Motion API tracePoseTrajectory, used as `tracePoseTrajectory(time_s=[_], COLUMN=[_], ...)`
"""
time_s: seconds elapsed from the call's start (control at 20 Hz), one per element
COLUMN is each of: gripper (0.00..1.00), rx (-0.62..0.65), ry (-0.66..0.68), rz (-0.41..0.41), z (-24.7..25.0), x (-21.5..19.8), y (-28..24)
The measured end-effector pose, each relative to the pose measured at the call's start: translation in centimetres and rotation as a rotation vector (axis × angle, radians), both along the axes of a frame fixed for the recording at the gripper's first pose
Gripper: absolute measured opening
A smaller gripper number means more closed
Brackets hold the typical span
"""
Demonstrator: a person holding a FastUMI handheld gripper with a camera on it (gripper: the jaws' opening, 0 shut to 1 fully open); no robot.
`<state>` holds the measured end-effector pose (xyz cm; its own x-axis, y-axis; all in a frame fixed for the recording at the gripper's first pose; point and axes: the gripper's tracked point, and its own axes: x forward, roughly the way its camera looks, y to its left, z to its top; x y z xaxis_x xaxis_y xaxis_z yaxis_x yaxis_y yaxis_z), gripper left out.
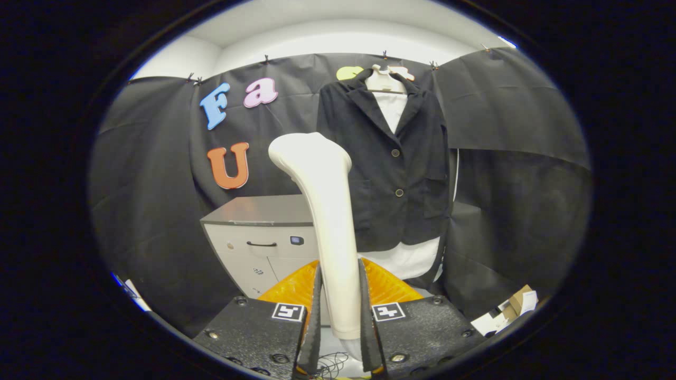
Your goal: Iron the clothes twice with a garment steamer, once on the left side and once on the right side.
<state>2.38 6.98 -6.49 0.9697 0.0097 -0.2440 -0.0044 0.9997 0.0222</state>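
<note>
A white garment steamer (323, 211) stands upright between my fingers, its handle clamped by both and its head rising above them. My gripper (340, 311) is shut on that handle. Beyond the steamer a black blazer (396, 163) hangs on a hanger over a white shirt (393, 108) against the black cloth wall. The shirt's hem shows below the blazer. The steamer's head sits a little to the left of the blazer's front and covers part of its left edge; how far it is from the cloth I cannot tell.
A grey and white cabinet (259, 232) with a drawer handle stands below and left of the blazer. Something orange (296, 285) lies just behind my fingers. Small boxes and papers (509, 309) lie low on the right. Thin cables (330, 364) trail under the steamer.
</note>
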Motion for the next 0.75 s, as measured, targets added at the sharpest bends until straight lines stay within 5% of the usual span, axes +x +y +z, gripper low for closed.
tracePoseTrajectory(time_s=[0.75], gripper=[0.34], rx=[-0.013], ry=[0.008], rz=[0.023], z=[0.2], x=[-1.9], y=[1.8])
